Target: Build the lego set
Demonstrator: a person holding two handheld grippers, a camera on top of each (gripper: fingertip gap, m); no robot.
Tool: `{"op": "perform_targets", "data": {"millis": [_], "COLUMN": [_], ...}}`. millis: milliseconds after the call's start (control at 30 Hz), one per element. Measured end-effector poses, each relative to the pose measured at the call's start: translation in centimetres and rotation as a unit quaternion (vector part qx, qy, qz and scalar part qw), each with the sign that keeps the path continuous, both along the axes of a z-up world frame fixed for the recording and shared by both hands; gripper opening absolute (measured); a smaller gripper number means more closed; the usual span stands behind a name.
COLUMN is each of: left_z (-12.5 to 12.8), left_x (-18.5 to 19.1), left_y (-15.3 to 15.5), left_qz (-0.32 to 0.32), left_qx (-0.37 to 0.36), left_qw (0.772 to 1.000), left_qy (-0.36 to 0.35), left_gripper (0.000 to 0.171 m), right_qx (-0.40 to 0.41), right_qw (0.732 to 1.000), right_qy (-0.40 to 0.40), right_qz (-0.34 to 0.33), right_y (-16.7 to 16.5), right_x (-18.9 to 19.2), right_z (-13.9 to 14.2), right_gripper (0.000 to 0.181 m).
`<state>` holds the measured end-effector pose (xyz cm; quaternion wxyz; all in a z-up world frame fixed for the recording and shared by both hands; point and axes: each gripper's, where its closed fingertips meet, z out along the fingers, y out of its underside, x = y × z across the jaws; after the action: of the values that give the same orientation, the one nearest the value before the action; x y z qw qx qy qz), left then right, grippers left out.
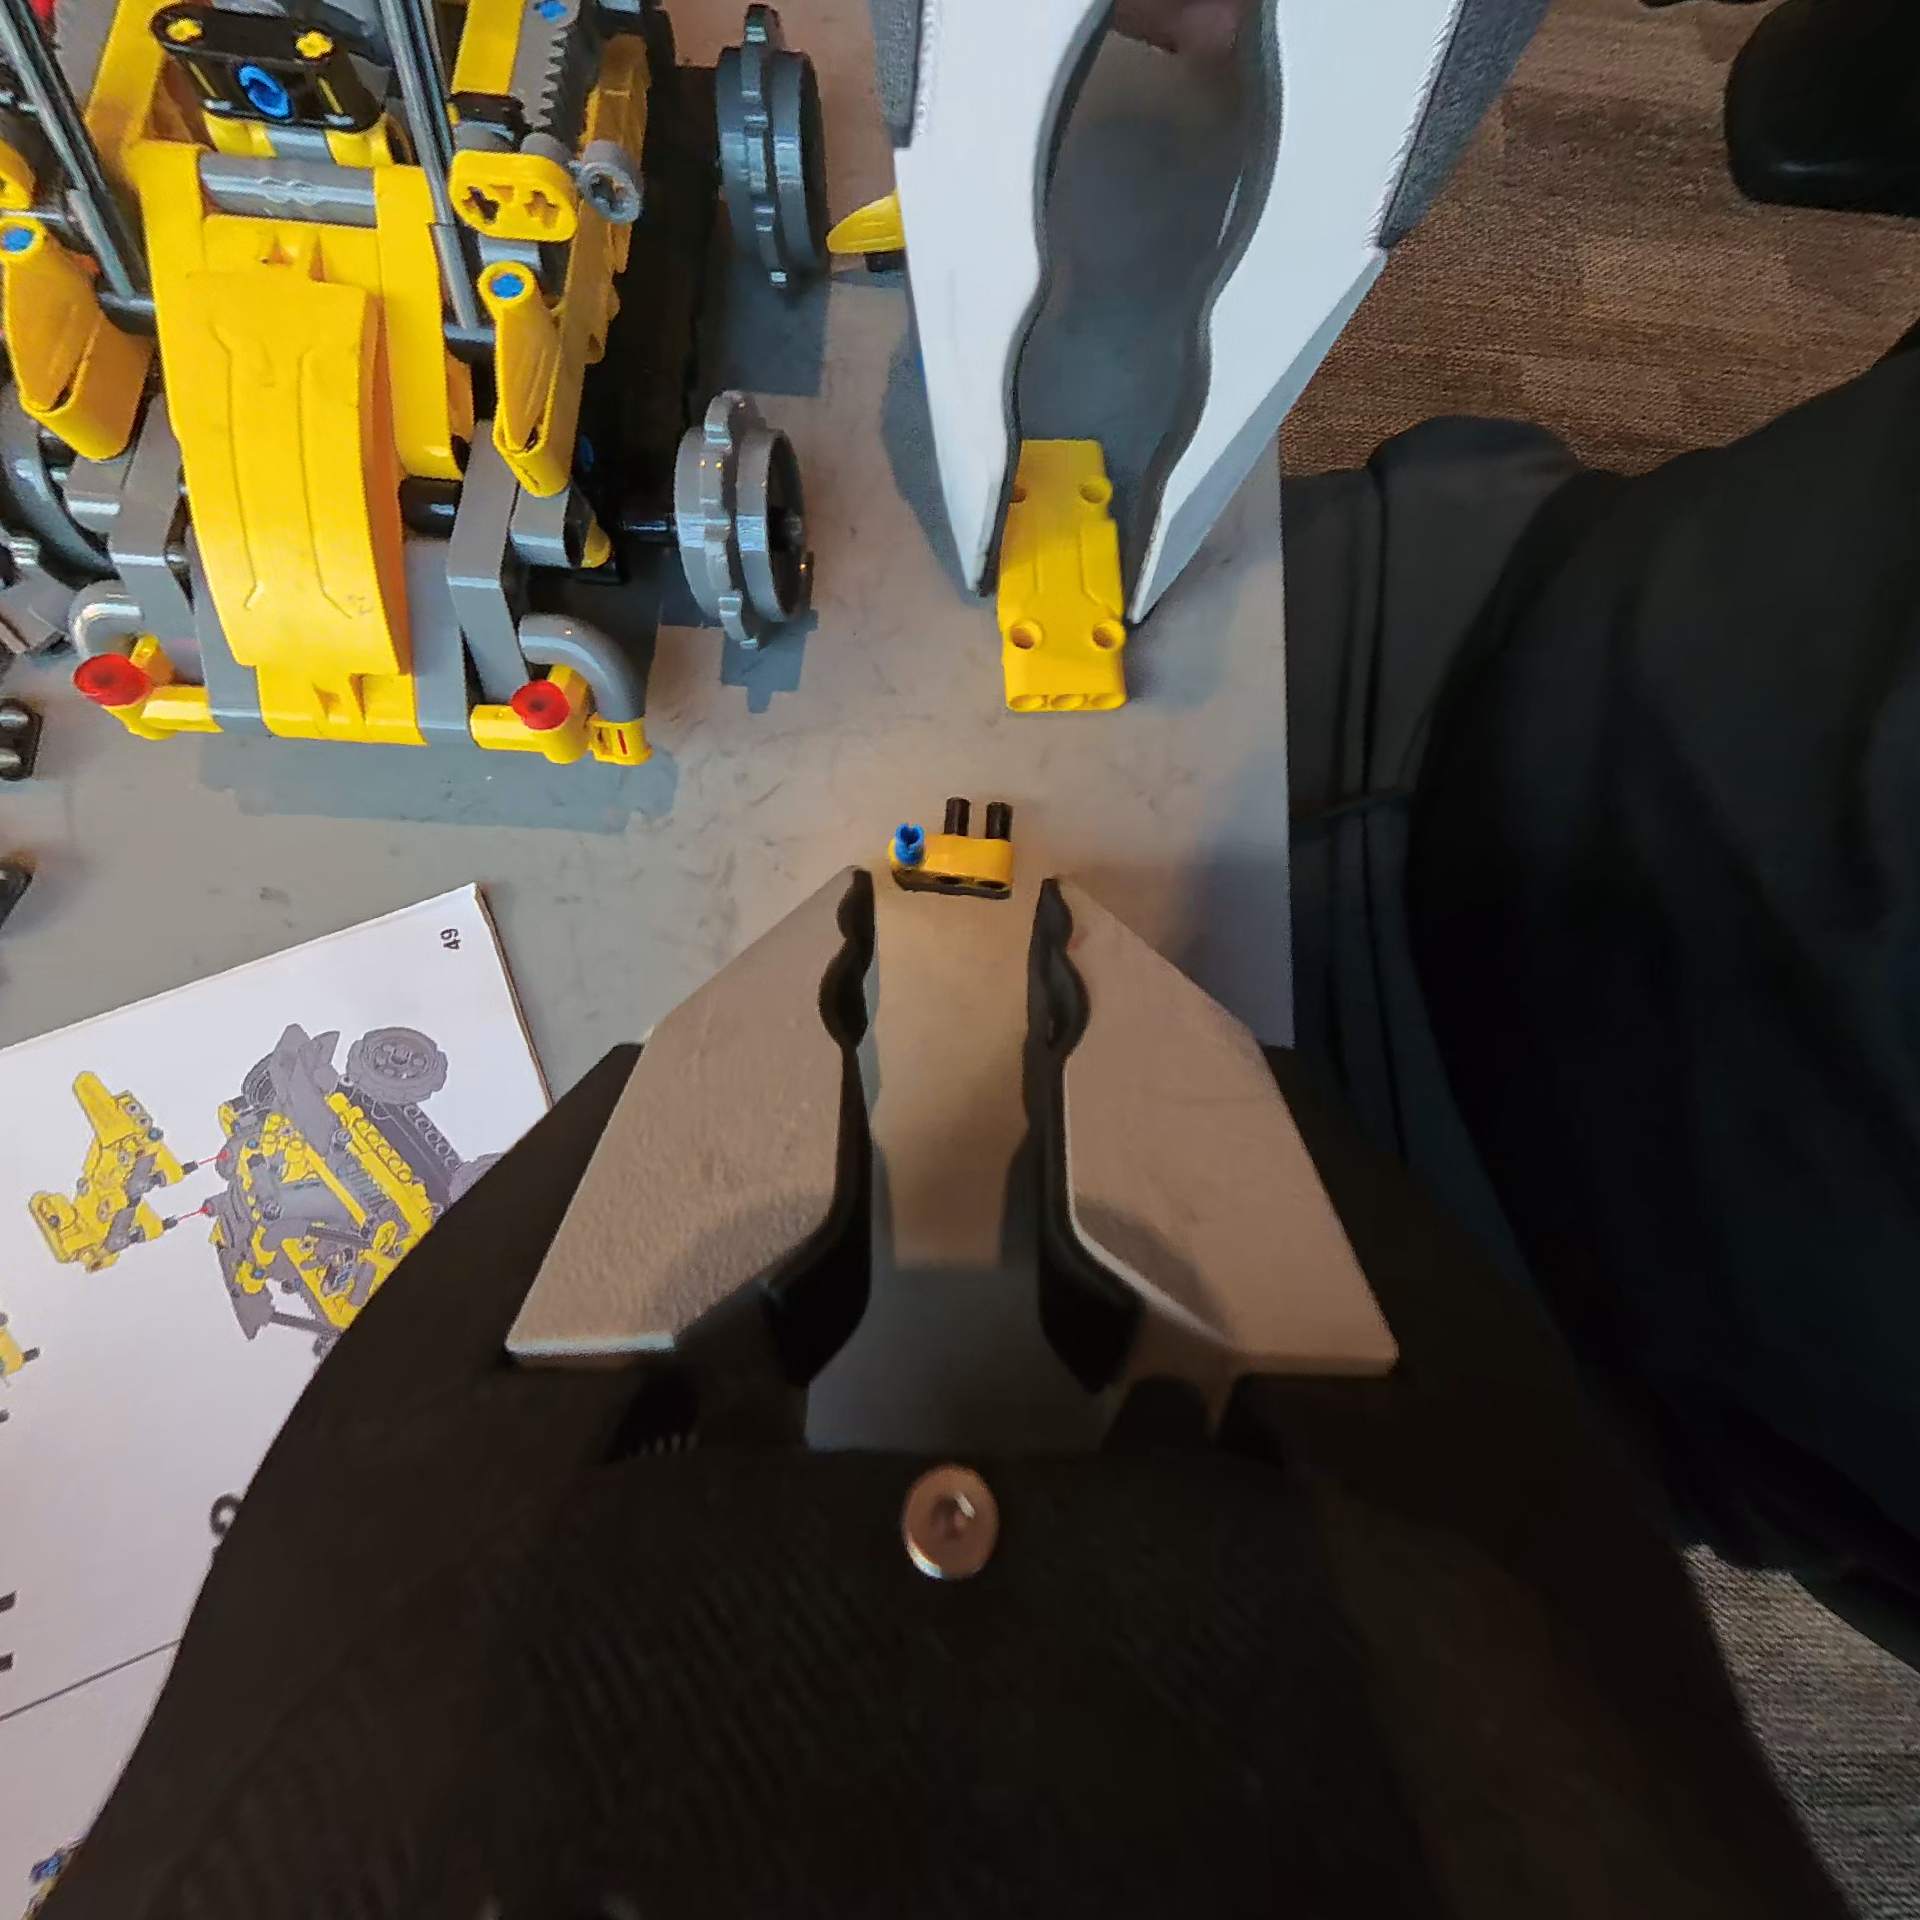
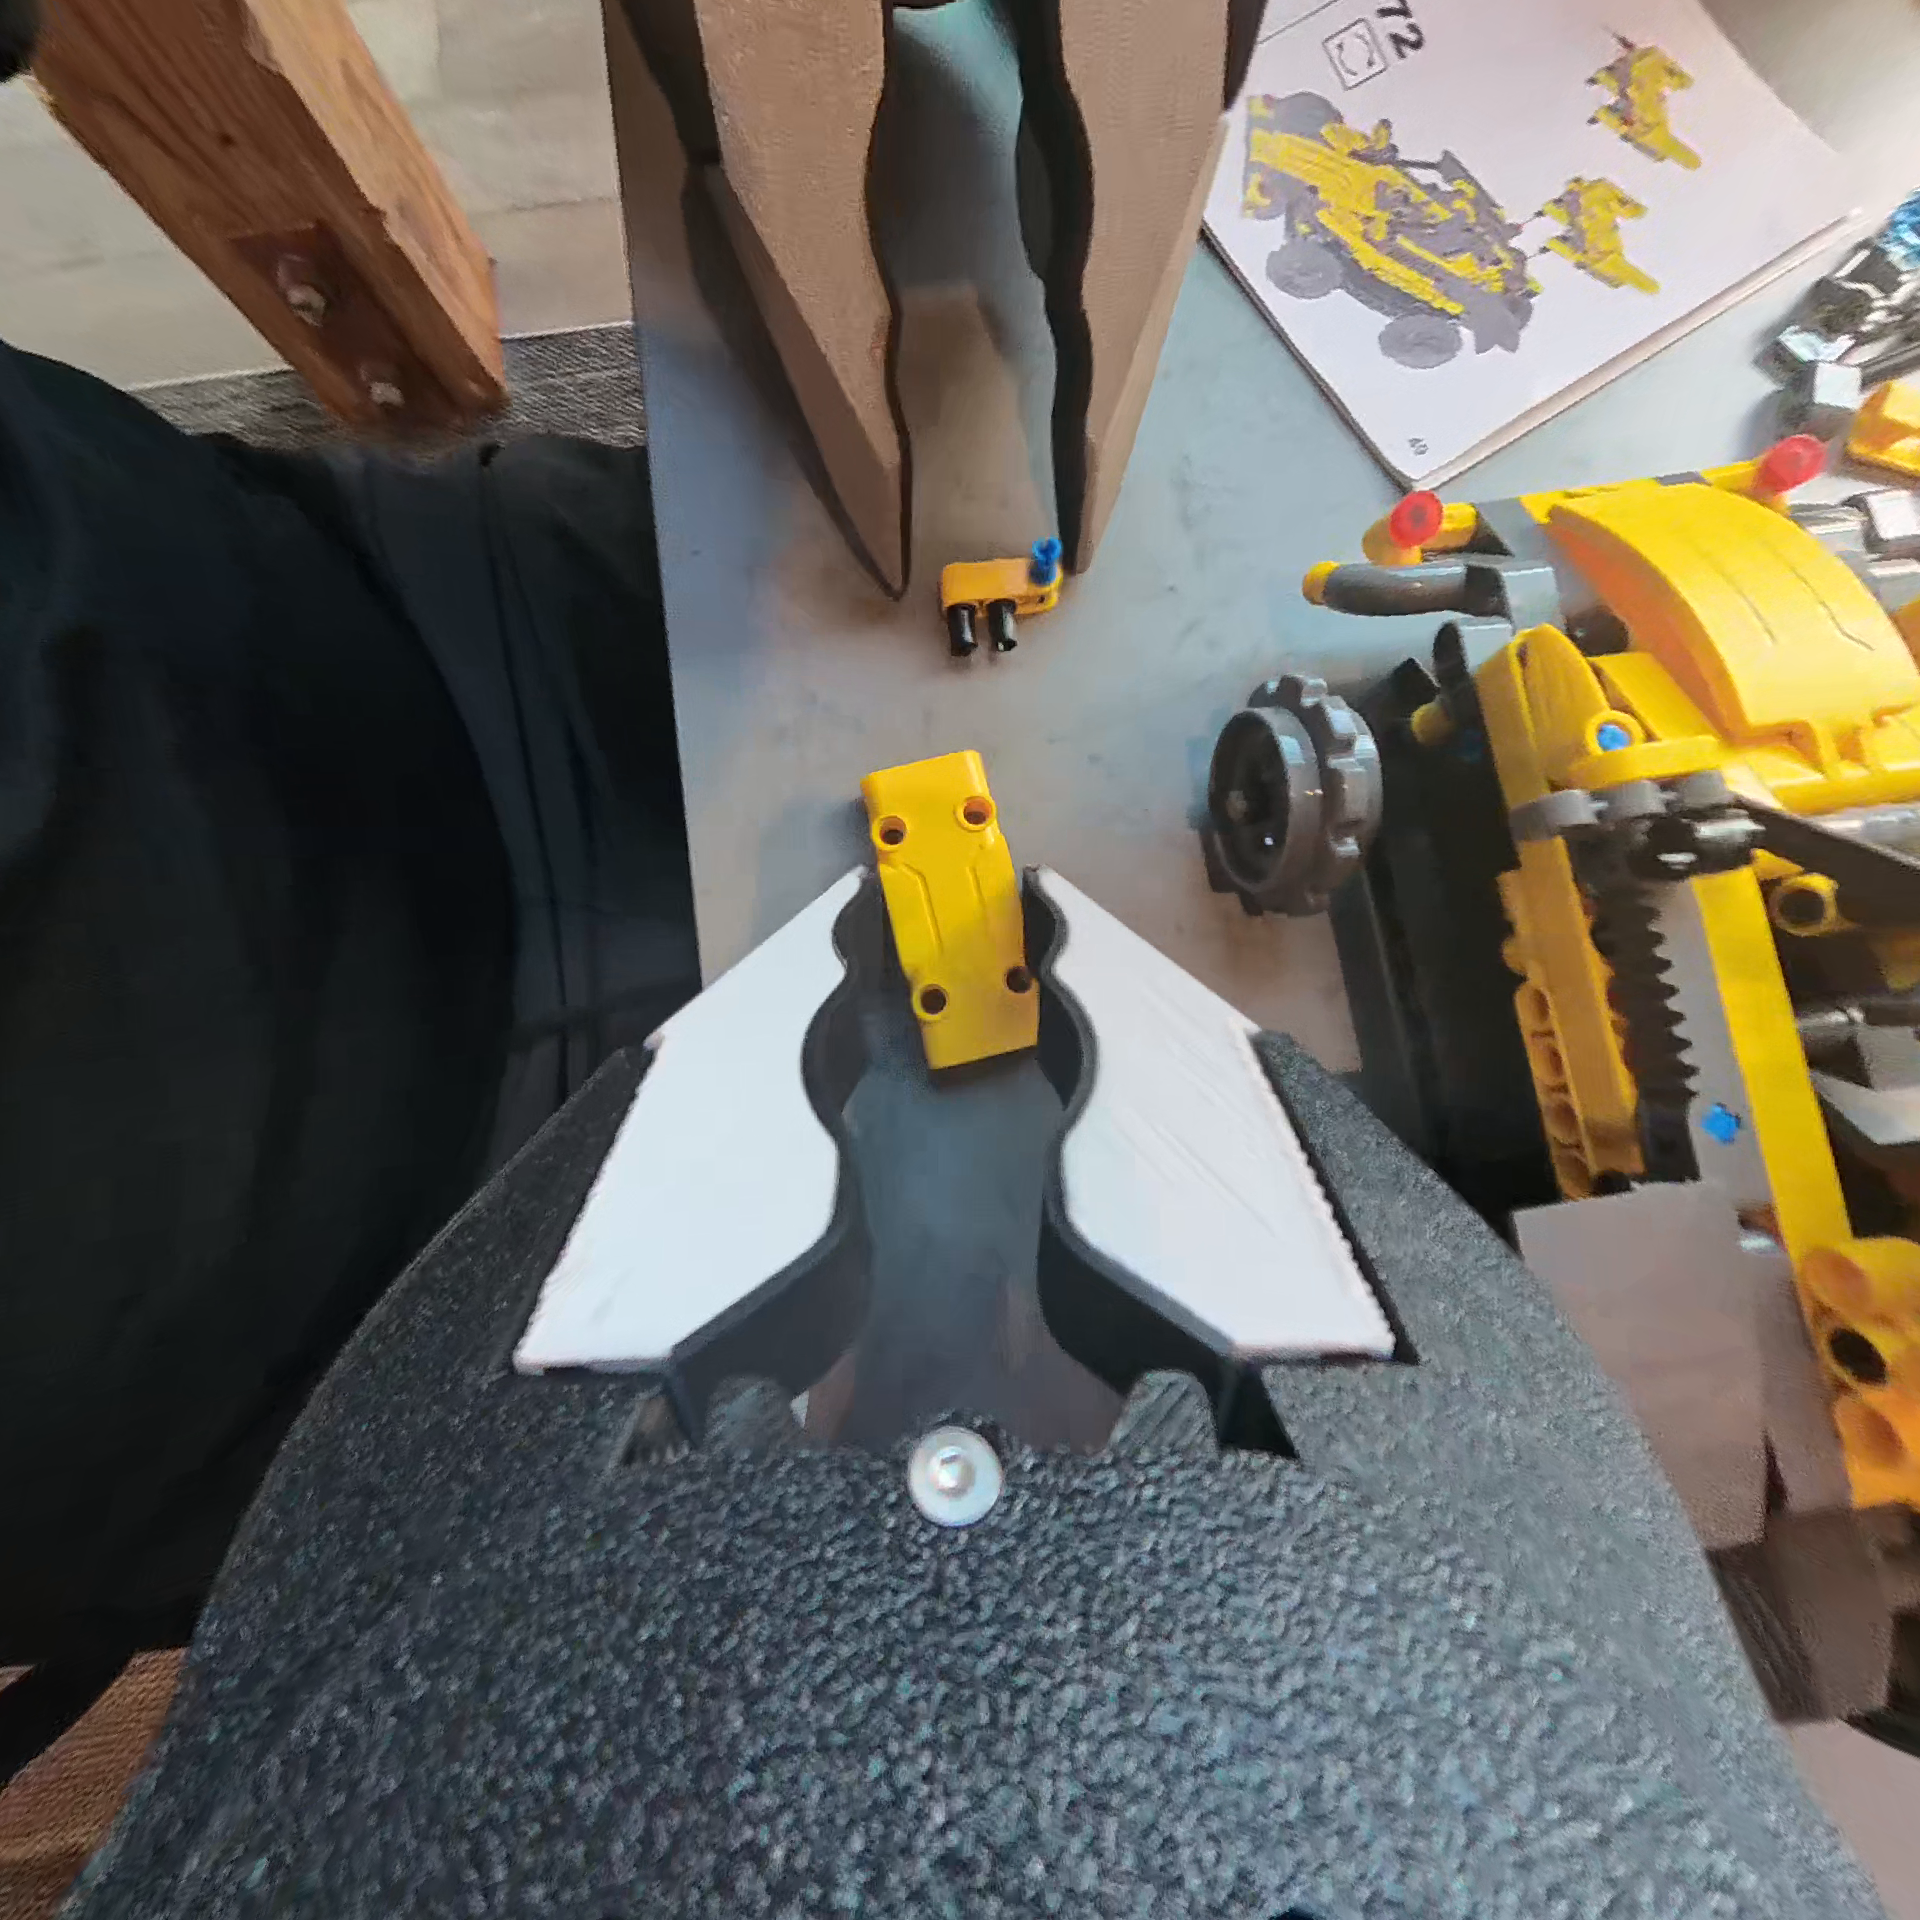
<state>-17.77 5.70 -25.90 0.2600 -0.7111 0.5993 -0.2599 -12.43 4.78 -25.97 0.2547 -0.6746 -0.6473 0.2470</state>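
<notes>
Panel [image 2: 951, 935], yellow and pin-holed, sits clamped by its long edges between the white fingers [image 2: 727, 1091] of the right gripper [image 2: 951, 881], low at the right edge of the bench [image 1: 727, 831]. From the left we see a booklet [image 1: 208, 1195], then a yellow model [image 1: 312, 416] with grey sprockets. Next, a small connector [image 1: 961, 854] lies just ahead of the left gripper [image 1: 953, 883], whose fingers [image 1: 727, 1122] stand apart, empty. We judge the panel light, stiff and slick; its flat long sides give the surest hold.
</notes>
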Motion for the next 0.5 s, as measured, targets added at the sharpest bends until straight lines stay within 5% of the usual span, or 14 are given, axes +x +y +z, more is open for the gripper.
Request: {"op": "perform_targets", "data": {"millis": [500], "left_z": [-0.07], "left_x": [0.88], "left_y": [0.19], "left_qz": [-0.013], "left_qx": [0.020], "left_qw": [1.000], "left_qy": [-0.006], "left_gripper": [0.034], "right_qx": [-0.001], "right_qw": [0.999], "right_qy": [0.036], "right_qz": [-0.028], "right_y": [-0.52], "right_x": [-0.53], "right_z": [-0.05], "right_gripper": [0.027]}}
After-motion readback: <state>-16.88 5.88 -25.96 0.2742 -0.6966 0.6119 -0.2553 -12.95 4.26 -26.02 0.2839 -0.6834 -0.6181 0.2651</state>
